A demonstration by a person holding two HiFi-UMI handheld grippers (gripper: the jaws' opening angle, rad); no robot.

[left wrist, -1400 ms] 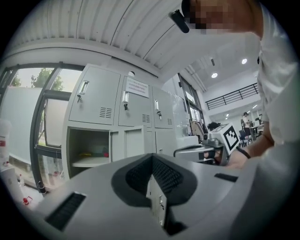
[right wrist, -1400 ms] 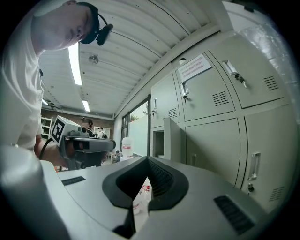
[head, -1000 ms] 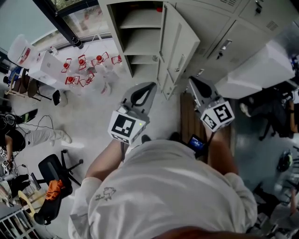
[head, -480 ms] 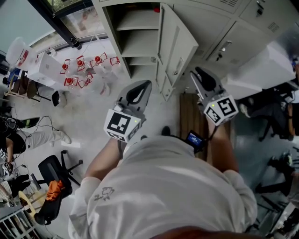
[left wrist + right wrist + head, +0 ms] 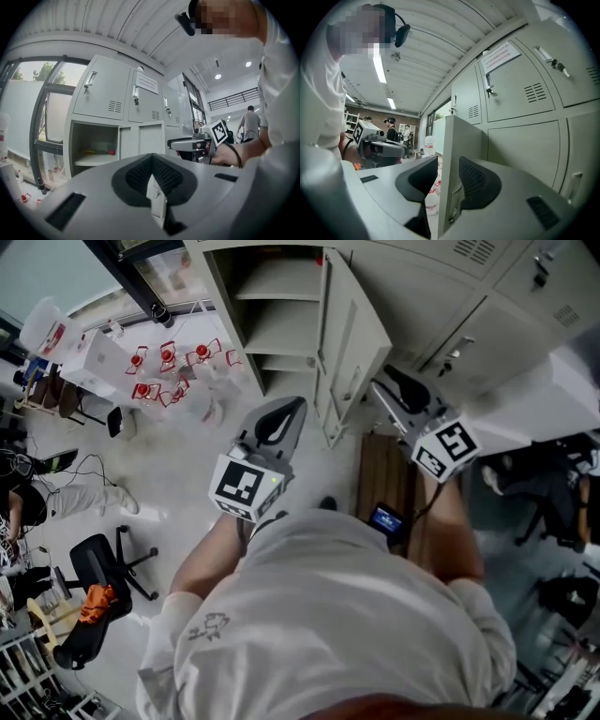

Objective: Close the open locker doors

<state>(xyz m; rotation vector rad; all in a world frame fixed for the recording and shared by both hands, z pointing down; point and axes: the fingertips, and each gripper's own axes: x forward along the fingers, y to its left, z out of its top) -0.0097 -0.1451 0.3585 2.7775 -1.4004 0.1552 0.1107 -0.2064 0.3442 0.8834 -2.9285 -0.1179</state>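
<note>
The grey locker (image 5: 281, 324) stands open with bare shelves, its door (image 5: 352, 343) swung out towards me. My right gripper (image 5: 378, 385) is at the door's free edge. In the right gripper view the door (image 5: 459, 150) runs edge-on between the jaws of my right gripper (image 5: 447, 178). Those jaws have just been opening; a gap shows at the left pad, so they stand open. My left gripper (image 5: 292, 409) hangs in front of the open compartment (image 5: 93, 145), apart from it. In its own view my left gripper (image 5: 152, 180) is shut on nothing.
Closed lockers (image 5: 469, 306) fill the wall to the right. A wooden bench (image 5: 389, 484) lies below the right gripper. Red stools (image 5: 159, 371) and white bottles (image 5: 211, 390) stand left of the locker, and an office chair (image 5: 94, 568) sits at the lower left. People (image 5: 389, 129) stand far behind.
Both grippers have moved up towards the locker. The right gripper has come in against the door's free edge, and its jaws stand wider.
</note>
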